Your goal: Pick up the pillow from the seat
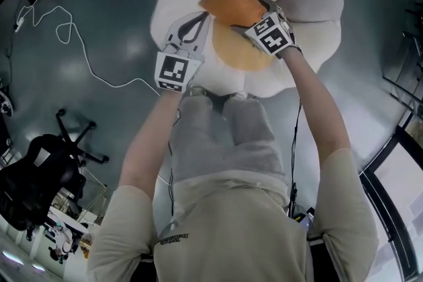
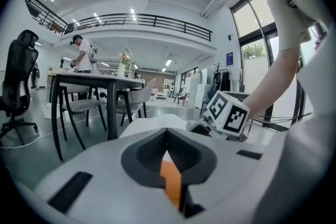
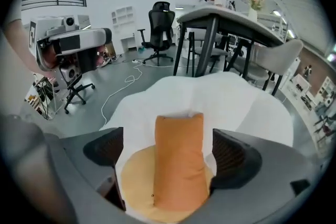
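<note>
Only the head view shows both tools over the seat (image 1: pixel 310 3): L hand-held gripper (image 1: pixel 198 18) by the pillow (image 1: pixel 231 0)'s left corner, R hand-held gripper (image 1: pixel 250 16) on its right side. R gripper view alone gives the whole pillow (image 3: pixel 178 160), on the seat's yellow centre btwn wide-open jaws, pads clear of it. L gripper view: jaw tips together, only an orange pillow sliver (image 2: pixel 171 186) thru the slit behind them, w/ R's marker cube (image 2: pixel 227 113) beyond.

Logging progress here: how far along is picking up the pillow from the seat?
Done: left gripper and right gripper are at the seat. In hand: right jaws stand open astride the orange pillow, not gripping. Left to do: close and lift.
</note>
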Tool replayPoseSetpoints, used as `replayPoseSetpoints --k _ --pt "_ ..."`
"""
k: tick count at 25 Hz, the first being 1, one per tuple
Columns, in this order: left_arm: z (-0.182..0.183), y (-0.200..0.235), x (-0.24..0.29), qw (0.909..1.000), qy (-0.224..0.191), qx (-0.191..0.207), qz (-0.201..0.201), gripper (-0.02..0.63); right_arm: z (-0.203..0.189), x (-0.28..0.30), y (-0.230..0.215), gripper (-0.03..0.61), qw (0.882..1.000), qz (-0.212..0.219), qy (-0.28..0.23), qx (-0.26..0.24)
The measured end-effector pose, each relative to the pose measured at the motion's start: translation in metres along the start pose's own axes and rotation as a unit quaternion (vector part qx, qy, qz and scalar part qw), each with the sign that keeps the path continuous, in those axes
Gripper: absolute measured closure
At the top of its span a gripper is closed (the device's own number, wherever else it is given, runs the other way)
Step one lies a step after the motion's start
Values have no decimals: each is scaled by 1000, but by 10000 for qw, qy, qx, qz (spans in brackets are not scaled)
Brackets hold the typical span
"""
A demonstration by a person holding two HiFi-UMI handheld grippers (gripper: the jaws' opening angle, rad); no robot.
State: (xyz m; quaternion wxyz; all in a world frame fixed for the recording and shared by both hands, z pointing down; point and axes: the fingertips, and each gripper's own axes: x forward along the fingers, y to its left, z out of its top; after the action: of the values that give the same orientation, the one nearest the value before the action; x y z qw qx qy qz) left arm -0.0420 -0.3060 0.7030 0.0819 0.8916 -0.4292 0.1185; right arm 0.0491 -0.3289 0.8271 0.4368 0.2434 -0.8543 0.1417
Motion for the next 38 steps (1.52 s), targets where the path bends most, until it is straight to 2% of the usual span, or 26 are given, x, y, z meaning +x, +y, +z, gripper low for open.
replayPoseSetpoints --k 4,10,14,15,17,19,22,24,27,30,32,35,38 --pt "-56 11 19 9996 229 -110 132 604 -33 50 -9 61 9994 33 325 81" --pt "-121 15 38 9979 527 -264 271 604 -60 113 -25 51 9983 -76 561 119" --pt "-160 22 43 9955 685 -410 516 604 -81 149 -27 46 9969 -146 629 440" --pt "-171 26 45 9940 735 -508 626 604 -84 156 -26 44 9970 -237 644 361" --pt "-192 32 50 9915 877 -636 726 604 -93 167 -27 44 9952 -554 798 -130" --pt "-209 29 54 9907 1043 -595 639 604 -103 179 -29 44 9898 -888 941 -594" --pt "-227 23 56 9904 1182 -534 467 604 -110 190 -34 46 9850 -1185 976 -787" --pt "-233 22 55 9905 1195 -527 423 604 -110 192 -37 68 9836 -1299 921 -849" --pt "-236 22 50 9906 1204 -527 369 604 -109 189 -34 163 9826 -1386 893 -851" --pt "-234 20 45 9902 1258 -505 344 604 -108 176 -32 252 9841 -1271 1010 -715" --pt "-229 18 37 9889 1336 -541 356 604 -104 159 -31 276 9861 -1171 994 -629" --pt "-211 17 20 9881 1385 -558 379 604 -90 126 -28 281 9926 -1018 659 16" --pt "-173 14 9 9895 1293 -528 380 604 -62 76 -35 281 9914 -1125 236 630"
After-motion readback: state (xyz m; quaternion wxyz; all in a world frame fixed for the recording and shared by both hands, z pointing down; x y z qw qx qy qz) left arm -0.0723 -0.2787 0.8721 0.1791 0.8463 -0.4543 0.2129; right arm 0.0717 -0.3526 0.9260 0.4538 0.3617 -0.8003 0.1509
